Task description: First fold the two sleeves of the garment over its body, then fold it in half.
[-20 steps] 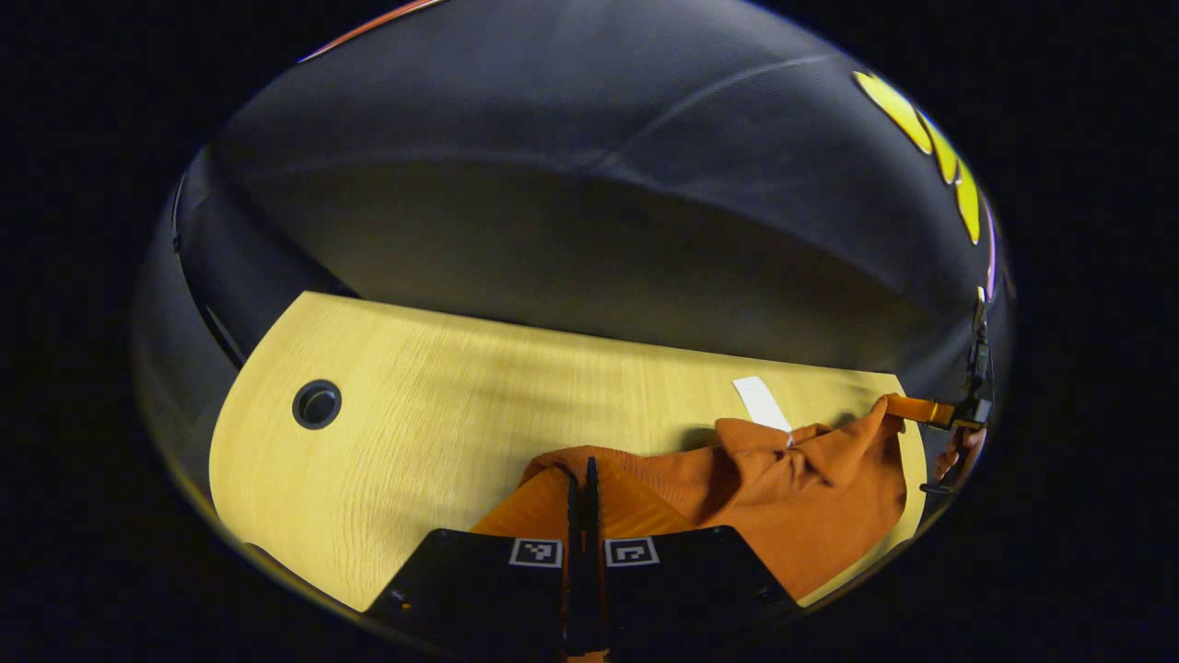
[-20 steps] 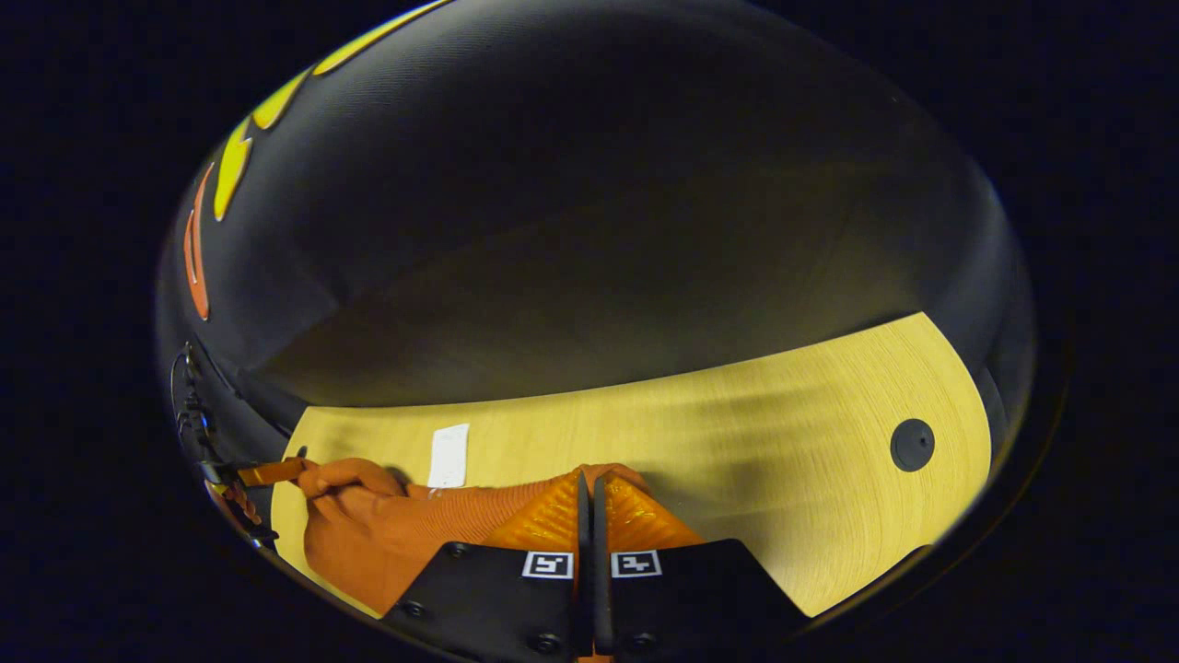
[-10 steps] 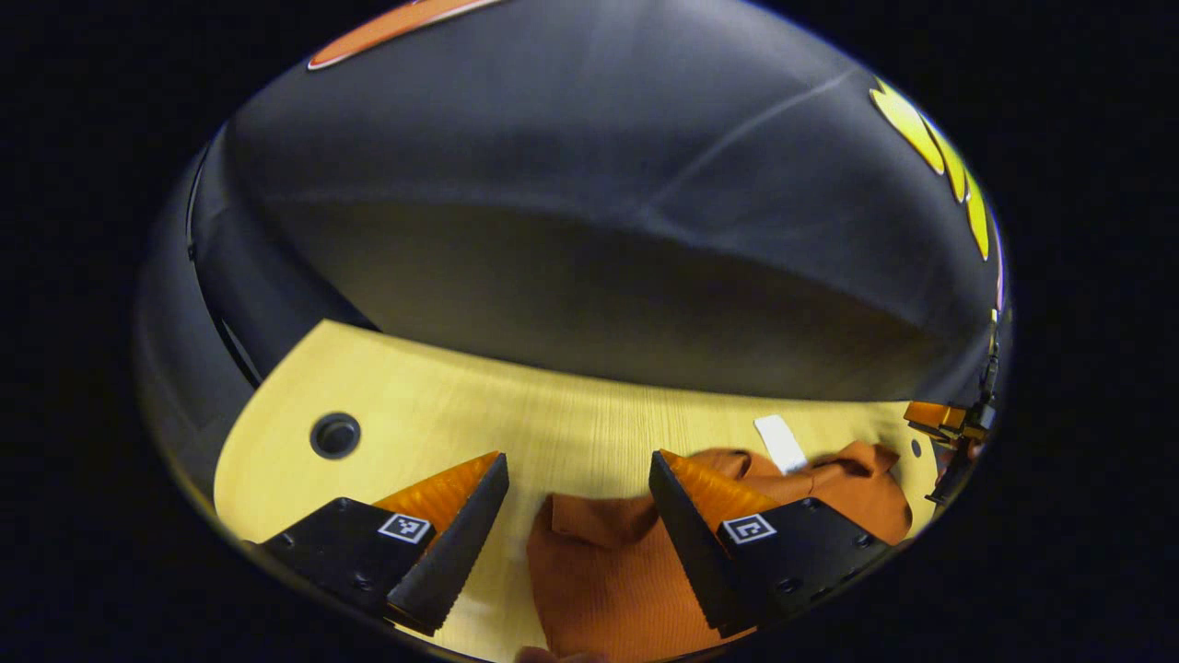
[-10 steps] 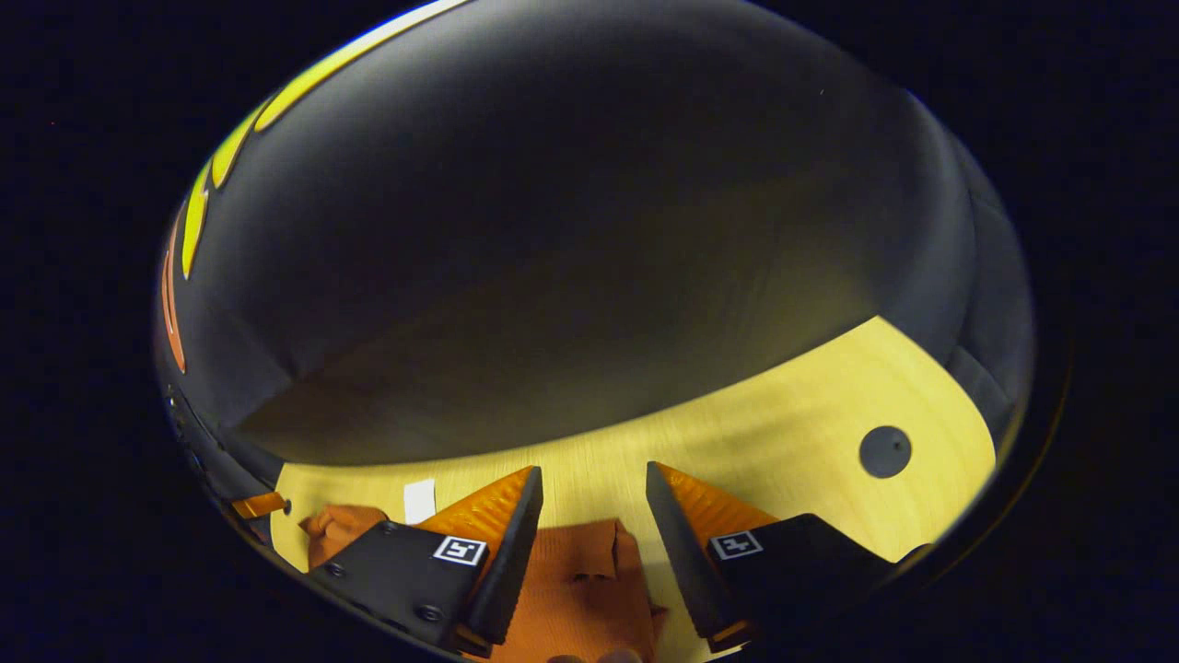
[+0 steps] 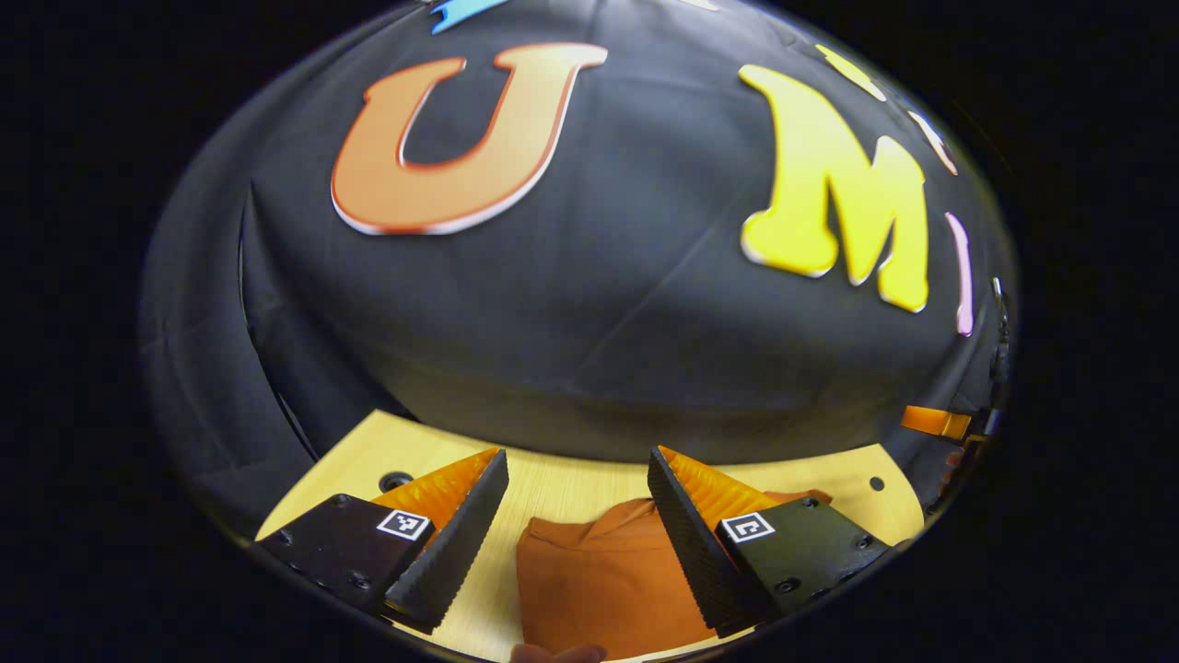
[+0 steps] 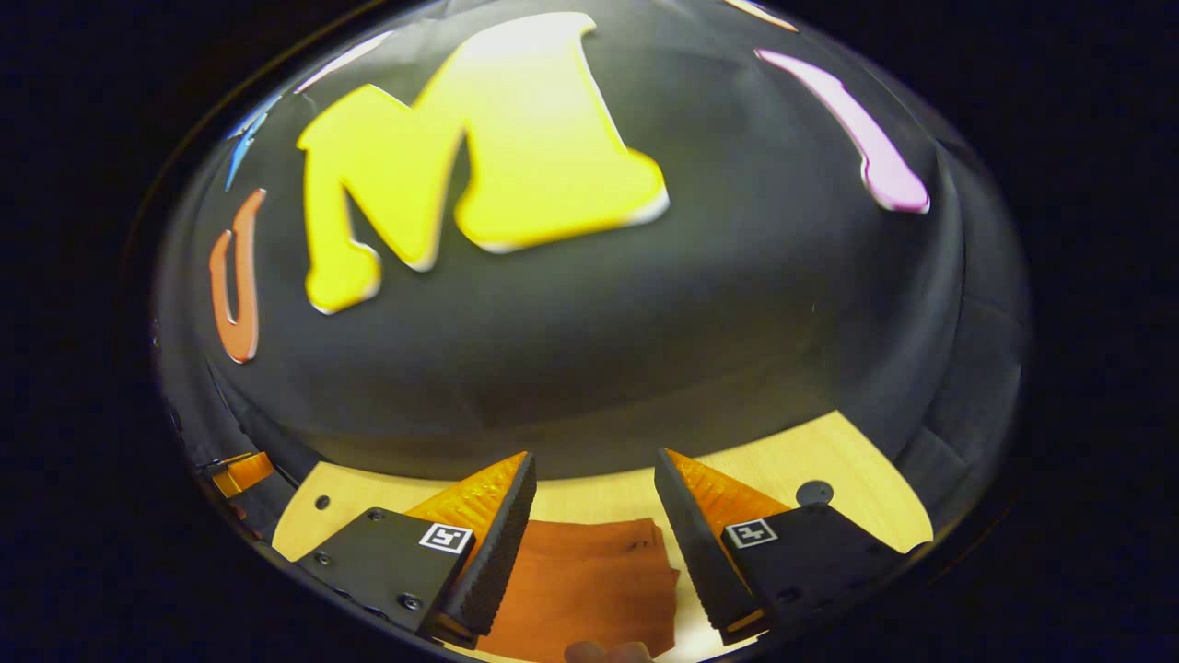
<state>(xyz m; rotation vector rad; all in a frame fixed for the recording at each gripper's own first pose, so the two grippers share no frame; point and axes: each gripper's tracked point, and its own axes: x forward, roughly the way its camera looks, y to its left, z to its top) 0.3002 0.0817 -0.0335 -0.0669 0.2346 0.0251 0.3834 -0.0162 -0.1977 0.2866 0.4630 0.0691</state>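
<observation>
My left claw [image 5: 576, 493] is wide open and holds nothing. My right claw [image 6: 594, 497] is wide open too, with nothing in it. Both are up off the table, tipped toward the booth wall.

The orange top [image 5: 603, 575] lies on the yellow wooden table [image 5: 562, 479]. It sits low in both views, right under the gap between each claw's fingers. In the left gripper view it lies straight ahead and below, a bit toward the right finger. In the right gripper view I see its squared-off edge [image 6: 589, 575] between my two fingers, lying flat and neat.

From here the top looks like a small folded pile, so I think the folding is about done. I cannot see if the sleeves are tucked inside.

Both claws seem about as near to it as each other. If I need to touch it again, I must go down and a little forward.

No boxes or bins are here. The table has a small round hole [image 6: 814, 492] off to the right.
</observation>
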